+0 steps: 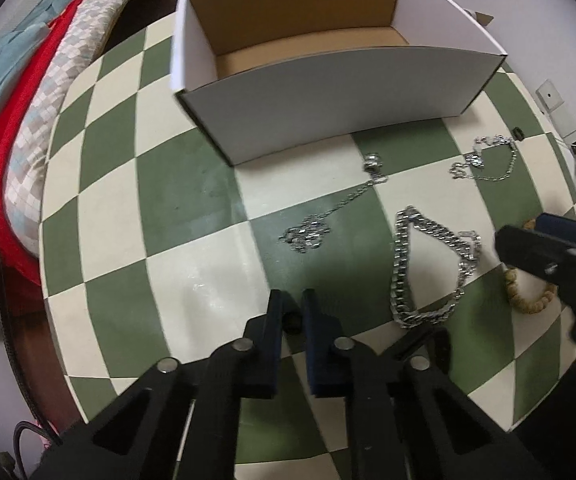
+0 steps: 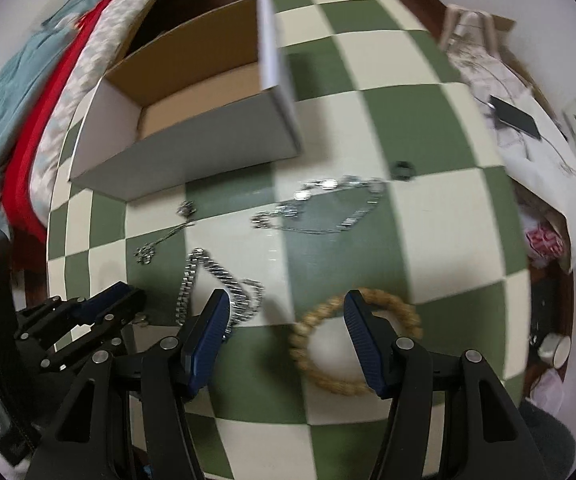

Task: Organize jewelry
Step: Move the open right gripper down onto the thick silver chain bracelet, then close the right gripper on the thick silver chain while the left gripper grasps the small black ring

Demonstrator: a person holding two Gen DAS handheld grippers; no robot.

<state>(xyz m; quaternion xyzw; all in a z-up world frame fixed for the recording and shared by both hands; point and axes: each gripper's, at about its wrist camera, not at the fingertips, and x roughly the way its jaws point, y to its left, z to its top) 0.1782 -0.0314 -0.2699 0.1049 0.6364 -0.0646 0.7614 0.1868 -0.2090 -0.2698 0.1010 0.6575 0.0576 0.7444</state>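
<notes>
Wooden bead bracelet (image 2: 355, 343) under spread right gripper (image 2: 285, 306) | left gripper (image 1: 291, 300) closed

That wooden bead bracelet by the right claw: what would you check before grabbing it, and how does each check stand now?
1. Right gripper open: ok.
2. Beaded bracelet lined up between its fingers: not ok, one finger sits over the ring's far side.
3. Thick silver chain apart from the bracelet: ok.
4. Box open, nothing seen inside: ok.
5. Left gripper out of the way, nearly shut: ok.
6. Fingertip height above the table: cannot tell.
</notes>
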